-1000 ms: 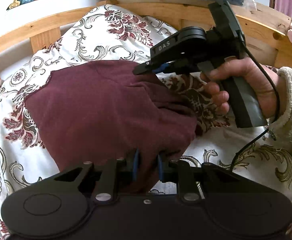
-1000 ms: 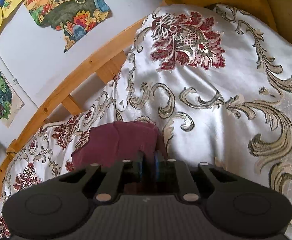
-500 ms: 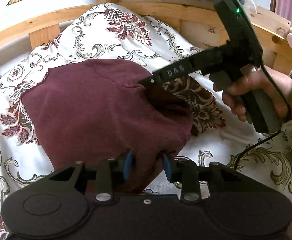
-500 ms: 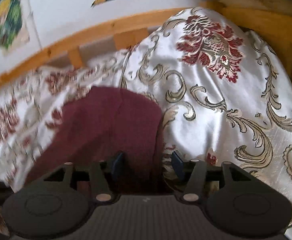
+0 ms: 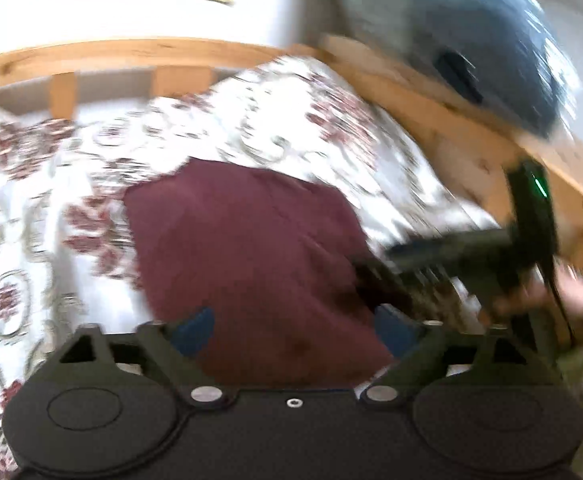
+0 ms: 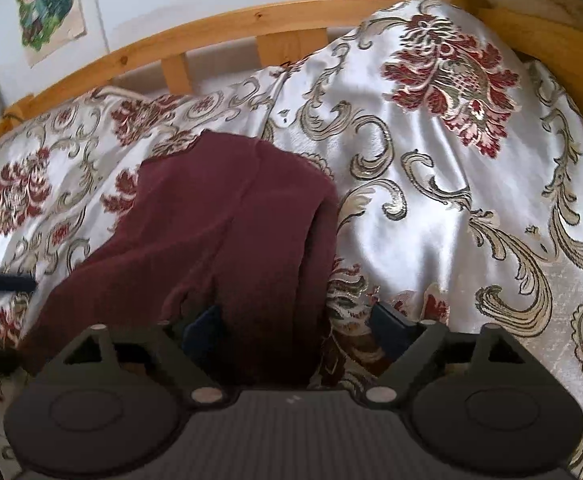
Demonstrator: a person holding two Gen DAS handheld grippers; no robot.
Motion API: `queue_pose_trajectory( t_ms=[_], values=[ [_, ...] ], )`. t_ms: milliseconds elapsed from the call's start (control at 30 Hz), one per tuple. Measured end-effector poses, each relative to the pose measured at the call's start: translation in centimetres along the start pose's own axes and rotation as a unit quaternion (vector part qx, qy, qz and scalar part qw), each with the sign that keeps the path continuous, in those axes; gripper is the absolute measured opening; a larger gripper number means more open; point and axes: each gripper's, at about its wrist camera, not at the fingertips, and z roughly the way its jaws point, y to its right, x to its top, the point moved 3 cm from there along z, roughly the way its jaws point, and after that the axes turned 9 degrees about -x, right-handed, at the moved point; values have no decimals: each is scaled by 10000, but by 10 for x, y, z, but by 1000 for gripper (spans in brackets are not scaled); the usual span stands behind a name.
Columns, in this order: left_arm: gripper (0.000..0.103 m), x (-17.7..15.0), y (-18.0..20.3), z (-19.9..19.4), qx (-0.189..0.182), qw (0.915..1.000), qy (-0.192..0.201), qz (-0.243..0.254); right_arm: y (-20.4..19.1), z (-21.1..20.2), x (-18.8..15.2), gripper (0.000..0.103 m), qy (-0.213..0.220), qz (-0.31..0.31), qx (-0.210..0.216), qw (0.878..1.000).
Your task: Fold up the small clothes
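A folded maroon garment point(image 5: 247, 256) lies on the floral bedspread point(image 5: 299, 120). My left gripper point(image 5: 295, 328) is open, its blue pads wide apart over the garment's near edge. The right gripper point(image 5: 375, 268) shows in the left wrist view at the garment's right edge, blurred. In the right wrist view the garment point(image 6: 219, 240) lies ahead and left, and my right gripper point(image 6: 295, 324) is open, its pads either side of the garment's near right corner. The left gripper's fingertip point(image 6: 3, 280) pokes in at the left edge.
A wooden bed rail point(image 6: 219, 28) runs along the back, with posters on the wall point(image 6: 47, 4) behind. A dark blue bundle point(image 5: 487, 40) sits on the wooden frame at the back right. The bedspread bulges up at the right point(image 6: 451, 140).
Both grippers have opened and let go of the maroon garment, which now lies folded on the bedspread. Both have drawn back toward its near edge.
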Motion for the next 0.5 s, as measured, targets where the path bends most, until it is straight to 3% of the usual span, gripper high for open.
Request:
queue_pose_trajectory(
  t_ms=[100,267,500],
  values=[
    [97,3,-19,-1,314,9984,56,-465,-2,0,-1,92,-31,-110,-11,9999],
    [97,-5,-43,8,653,9913,-198,-1122,-1,0,-1,94,-42,-221,-20,9997],
    [94,-23,-49,20,579,9886,-697,-1204,10,-10,8,96,495,448,193,9976]
  ],
)
